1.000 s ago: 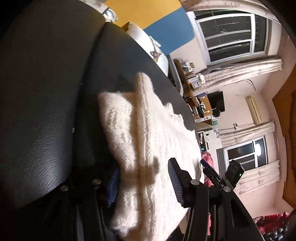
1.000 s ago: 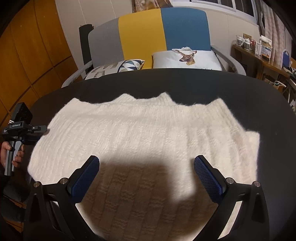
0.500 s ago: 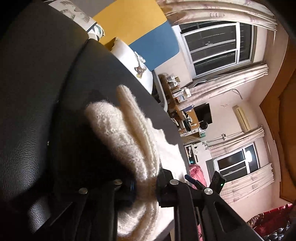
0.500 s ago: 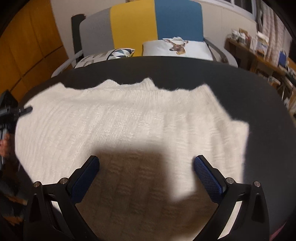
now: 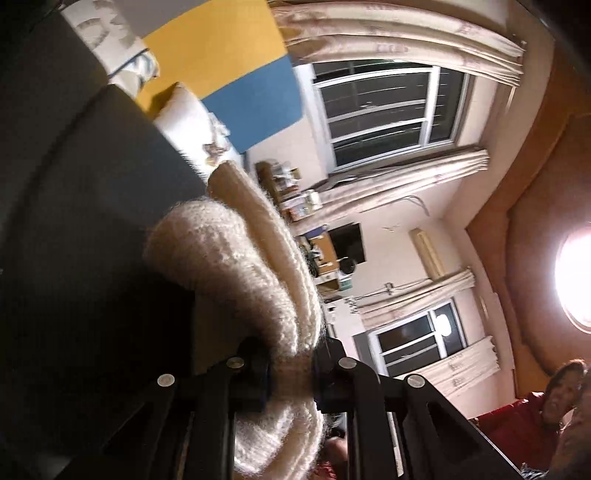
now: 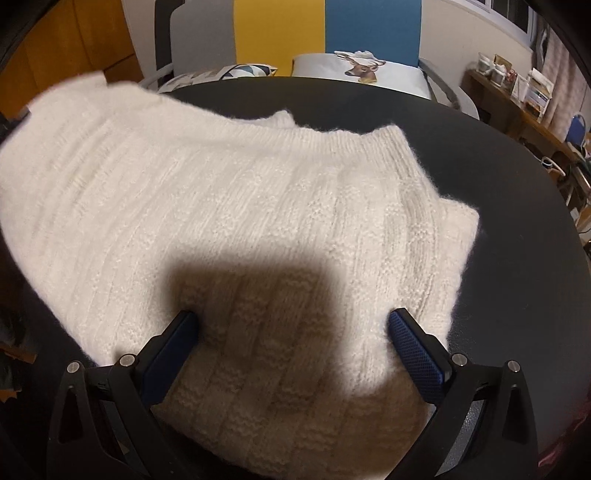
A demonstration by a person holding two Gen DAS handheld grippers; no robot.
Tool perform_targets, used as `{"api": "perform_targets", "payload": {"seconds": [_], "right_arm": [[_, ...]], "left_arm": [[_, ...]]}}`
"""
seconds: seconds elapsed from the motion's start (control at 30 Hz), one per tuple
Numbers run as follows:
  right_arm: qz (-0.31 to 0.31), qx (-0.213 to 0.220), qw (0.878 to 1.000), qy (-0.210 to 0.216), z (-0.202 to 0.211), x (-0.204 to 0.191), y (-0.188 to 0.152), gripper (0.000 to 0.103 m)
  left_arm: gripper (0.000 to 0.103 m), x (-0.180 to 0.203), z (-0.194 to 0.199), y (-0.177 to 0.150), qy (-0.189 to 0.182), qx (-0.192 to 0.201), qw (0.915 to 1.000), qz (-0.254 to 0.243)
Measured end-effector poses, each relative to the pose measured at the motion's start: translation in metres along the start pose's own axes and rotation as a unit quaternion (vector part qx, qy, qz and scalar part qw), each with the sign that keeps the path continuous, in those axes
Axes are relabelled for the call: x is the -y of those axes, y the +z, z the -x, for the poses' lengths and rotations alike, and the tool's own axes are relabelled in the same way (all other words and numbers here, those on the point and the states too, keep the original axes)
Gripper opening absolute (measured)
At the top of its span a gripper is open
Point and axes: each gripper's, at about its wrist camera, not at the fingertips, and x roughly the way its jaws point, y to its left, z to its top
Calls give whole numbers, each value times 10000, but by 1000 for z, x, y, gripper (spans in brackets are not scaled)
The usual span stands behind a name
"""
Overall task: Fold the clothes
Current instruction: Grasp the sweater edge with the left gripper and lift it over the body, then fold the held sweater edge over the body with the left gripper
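Clamping a bunched edge of the white knit sweater [image 5: 255,295], our left gripper [image 5: 291,369] has its jaws drawn tight on the wool, that side raised off the black table [image 6: 498,184]. Our right gripper [image 6: 293,338] hangs over the sweater's near part with jaws spread wide and nothing between them. Beyond it the knit runs left to right, its left end lifted and blurred, its right end flat, so we judge any fold would travel rightward across that long axis.

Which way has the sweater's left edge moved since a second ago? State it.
Yes. In the right wrist view the sweater edge held by the left gripper has lifted off the table, rising toward the sofa.
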Motion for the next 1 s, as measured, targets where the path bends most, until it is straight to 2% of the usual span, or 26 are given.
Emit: {"api": "perform_targets", "payload": {"seconds": [0.3,0.53,0.7,1.0], "right_arm": [[-308,-50,9991,-289,-5,-10,0,103],[-370,96,9992,-77,1,-15,-6,103],[-403,411,9983,99,4,-6,-8,103],[-810,1299,9823,1076,37,37,-32,103]], "left_arm": [[15,55,-52,-14,-658,-115,9978,-14],[15,87,-122,-29,-852,-470,9952,104],[15,84,-171,-36,-650,-642,9952,338],[16,58,-233,-60,41,-1176,9924,374]]}}
